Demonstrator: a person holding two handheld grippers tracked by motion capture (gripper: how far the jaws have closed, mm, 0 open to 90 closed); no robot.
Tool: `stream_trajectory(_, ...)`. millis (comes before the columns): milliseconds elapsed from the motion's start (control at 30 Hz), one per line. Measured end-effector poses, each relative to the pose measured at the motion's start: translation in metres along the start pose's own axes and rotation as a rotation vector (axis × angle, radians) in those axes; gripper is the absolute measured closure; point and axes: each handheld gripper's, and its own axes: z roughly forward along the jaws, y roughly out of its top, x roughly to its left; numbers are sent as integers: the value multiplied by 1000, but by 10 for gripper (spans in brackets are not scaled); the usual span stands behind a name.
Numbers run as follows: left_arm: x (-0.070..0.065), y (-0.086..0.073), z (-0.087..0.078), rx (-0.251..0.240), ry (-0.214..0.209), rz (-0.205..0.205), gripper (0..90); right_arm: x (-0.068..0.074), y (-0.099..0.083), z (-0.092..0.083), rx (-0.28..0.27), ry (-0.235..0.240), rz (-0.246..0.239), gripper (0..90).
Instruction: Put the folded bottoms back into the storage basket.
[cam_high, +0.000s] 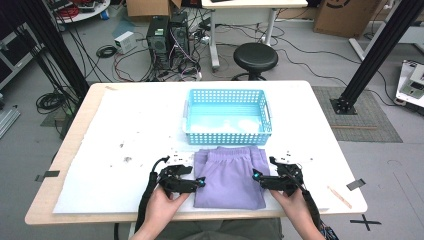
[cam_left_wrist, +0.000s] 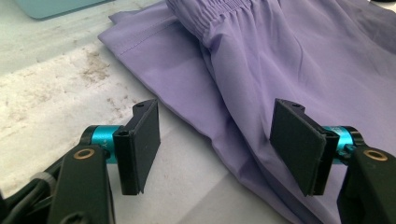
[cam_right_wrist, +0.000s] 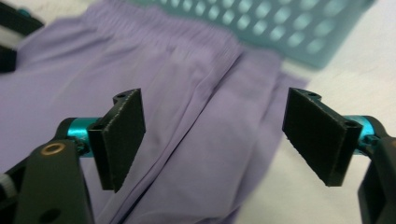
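Note:
A folded purple garment (cam_high: 230, 177) with an elastic waistband lies at the table's near edge, waistband toward a light blue basket (cam_high: 227, 116). My left gripper (cam_high: 200, 181) is at the garment's left edge and my right gripper (cam_high: 256, 176) at its right edge, each held in a hand. In the left gripper view the gripper (cam_left_wrist: 219, 147) stands open with the garment's (cam_left_wrist: 289, 60) edge between its pads, untouched. In the right gripper view the gripper (cam_right_wrist: 215, 137) is also open over the garment's (cam_right_wrist: 187, 93) right side, and the basket (cam_right_wrist: 289, 28) lies beyond.
A white sheet (cam_high: 135, 130) covers most of the wooden table, with dirty specks at its left. A thin wooden stick (cam_high: 340, 196) and a piece of tape (cam_high: 355, 184) lie at the near right. A black stool (cam_high: 255, 57) and computer towers (cam_high: 167, 40) stand behind the table.

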Motion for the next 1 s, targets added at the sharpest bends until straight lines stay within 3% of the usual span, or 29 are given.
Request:
stream_trajectory(167, -2, 0, 1, 3, 8, 18, 332, 4, 0, 5, 50, -45, -11, 213)
stream_trajectory(267, -2, 0, 2, 2, 7, 18, 332, 4, -2, 5, 65, -59, 3, 213)
stream_trajectory(400, -2, 0, 2, 0, 10, 21, 333, 4, -4, 12, 136, -77, 42, 213)
stream_trajectory(567, -2, 0, 2, 1, 9, 22, 333, 4, -4, 14, 151, -82, 46, 218)
stream_trajectory(700, -1, 0, 2, -16, 9, -4, 365, 7, -4, 14, 154, -108, 39, 274)
stream_trajectory(833, -4, 3, 6, -10, 12, 4, 397, 10, -3, 12, 148, -77, 28, 434)
stream_trajectory(1000, -7, 3, 7, -15, 24, -1, 401, 14, -3, 14, 144, -63, -6, 487)
